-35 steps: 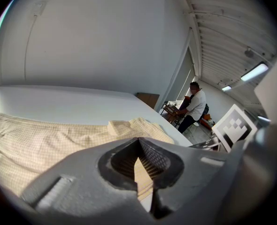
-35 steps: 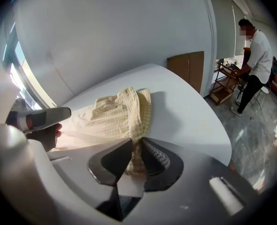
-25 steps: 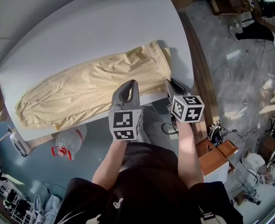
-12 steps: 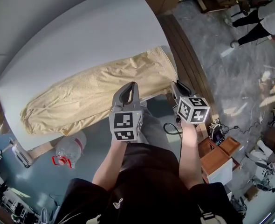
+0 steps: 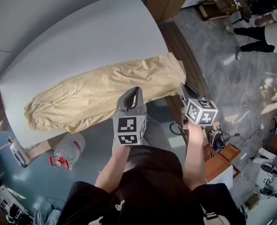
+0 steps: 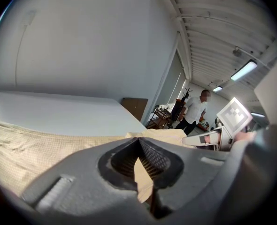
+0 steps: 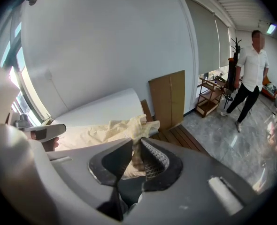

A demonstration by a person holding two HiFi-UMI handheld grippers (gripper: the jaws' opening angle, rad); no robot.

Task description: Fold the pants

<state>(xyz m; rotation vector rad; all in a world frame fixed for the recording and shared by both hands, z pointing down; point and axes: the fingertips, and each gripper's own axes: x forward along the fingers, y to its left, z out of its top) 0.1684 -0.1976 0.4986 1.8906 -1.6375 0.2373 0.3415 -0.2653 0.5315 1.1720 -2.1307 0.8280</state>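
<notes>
The left gripper (image 5: 137, 92) and right gripper (image 5: 183, 86) each clamp the near waist edge of the beige pants (image 5: 101, 93). The pants have slid toward 3 o'clock, and the waist now overhangs the end of the white table (image 5: 82, 41). This is probably repositioning before the fold.

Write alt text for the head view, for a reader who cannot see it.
From above: a person's left hand-held gripper and right hand-held gripper are shut on the near edge of cream pants spread across a white table. A plastic bottle lies on the floor.
</notes>
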